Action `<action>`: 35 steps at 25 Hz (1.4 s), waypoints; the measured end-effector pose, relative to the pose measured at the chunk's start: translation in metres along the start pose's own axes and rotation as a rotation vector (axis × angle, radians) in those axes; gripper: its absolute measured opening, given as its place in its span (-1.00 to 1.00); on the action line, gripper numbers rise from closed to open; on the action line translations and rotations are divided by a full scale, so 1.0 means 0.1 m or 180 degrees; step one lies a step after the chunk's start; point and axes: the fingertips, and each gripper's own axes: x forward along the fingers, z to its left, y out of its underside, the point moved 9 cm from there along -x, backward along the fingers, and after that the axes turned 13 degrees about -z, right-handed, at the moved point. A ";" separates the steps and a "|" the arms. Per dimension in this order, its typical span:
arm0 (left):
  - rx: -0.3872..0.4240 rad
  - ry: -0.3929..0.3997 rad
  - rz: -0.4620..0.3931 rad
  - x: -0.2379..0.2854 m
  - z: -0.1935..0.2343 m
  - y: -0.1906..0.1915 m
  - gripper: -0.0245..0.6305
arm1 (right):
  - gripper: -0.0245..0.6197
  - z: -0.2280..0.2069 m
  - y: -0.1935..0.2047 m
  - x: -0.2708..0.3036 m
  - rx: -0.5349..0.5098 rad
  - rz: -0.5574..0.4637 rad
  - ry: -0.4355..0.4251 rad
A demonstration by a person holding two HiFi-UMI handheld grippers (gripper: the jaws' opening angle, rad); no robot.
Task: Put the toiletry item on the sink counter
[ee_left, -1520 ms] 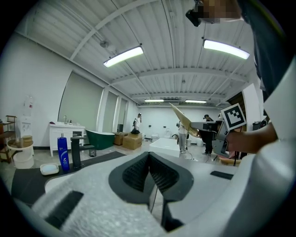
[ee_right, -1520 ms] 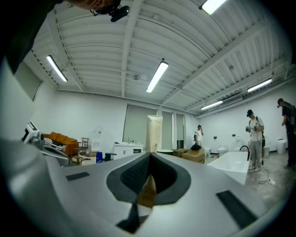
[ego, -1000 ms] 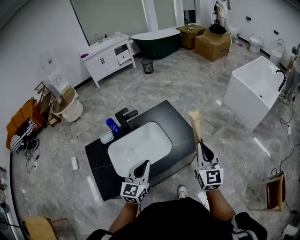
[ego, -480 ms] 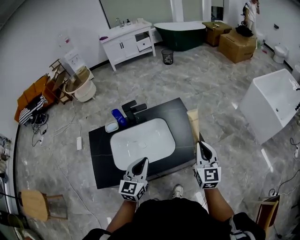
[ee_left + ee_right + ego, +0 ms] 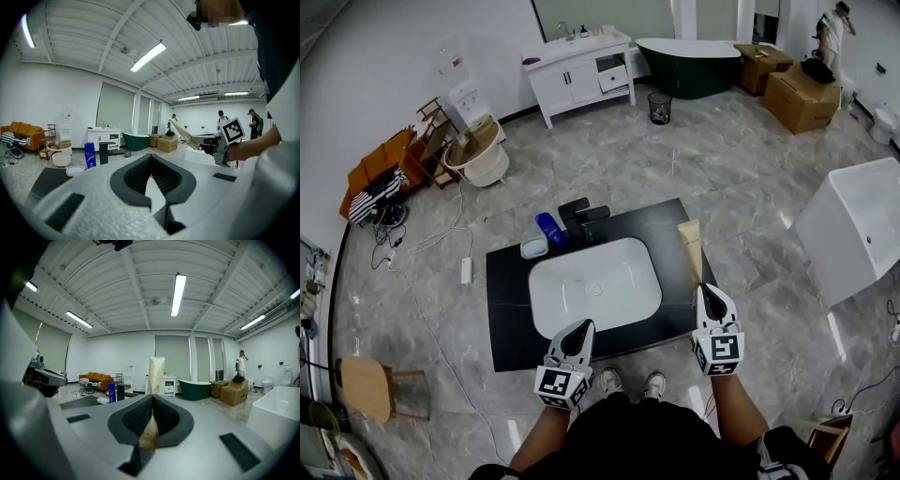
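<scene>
A beige toiletry tube (image 5: 690,249) sticks out forward from my right gripper (image 5: 706,292), which is shut on its lower end. It hangs over the right edge of the black sink counter (image 5: 506,281). In the right gripper view the tube (image 5: 156,373) rises upright between the pads. My left gripper (image 5: 578,328) is shut and holds nothing, at the counter's front edge by the white basin (image 5: 595,286). From the left gripper view, its jaws (image 5: 151,158) meet, and the tube (image 5: 182,132) and right gripper (image 5: 224,143) show to the right.
A blue bottle (image 5: 547,228), a soap dish (image 5: 533,247) and a black faucet (image 5: 584,217) stand along the counter's far edge. A white tub (image 5: 860,225) is at the right, a white vanity (image 5: 581,75) and a dark green bathtub (image 5: 698,64) far back. Marble floor surrounds the counter.
The view has shifted, so the counter sits more squarely ahead of me and the room has slid right. Both grippers keep the same pose, and the tube stays in the right one.
</scene>
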 end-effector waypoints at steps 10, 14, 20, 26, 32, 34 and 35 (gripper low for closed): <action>-0.0049 -0.0031 0.0046 0.09 0.26 0.07 -0.91 | -0.90 0.14 0.31 0.42 -0.0038 0.0300 -0.0227; -0.0073 -0.0079 0.0043 0.13 0.37 0.09 -0.91 | -0.90 0.17 0.52 0.58 -0.0010 0.0530 -0.0288; -0.0109 -0.0160 0.0101 0.11 0.49 0.14 -0.91 | -0.90 0.21 0.84 0.75 0.0035 0.0916 -0.0304; -0.0134 -0.0231 0.0128 0.12 0.58 0.21 -0.91 | -0.90 0.25 1.17 0.92 -0.0069 0.1177 -0.0288; -0.0144 -0.0348 0.0144 0.07 0.68 0.25 -0.91 | -0.90 0.30 1.59 1.11 -0.0096 0.1585 -0.0233; -0.0136 -0.0372 0.0152 0.04 0.71 0.23 -0.91 | -0.90 0.31 1.67 1.16 -0.0084 0.1741 -0.0186; -0.0132 -0.0386 0.0159 0.02 0.72 0.23 -0.91 | -0.90 0.31 1.71 1.17 -0.0087 0.1802 -0.0166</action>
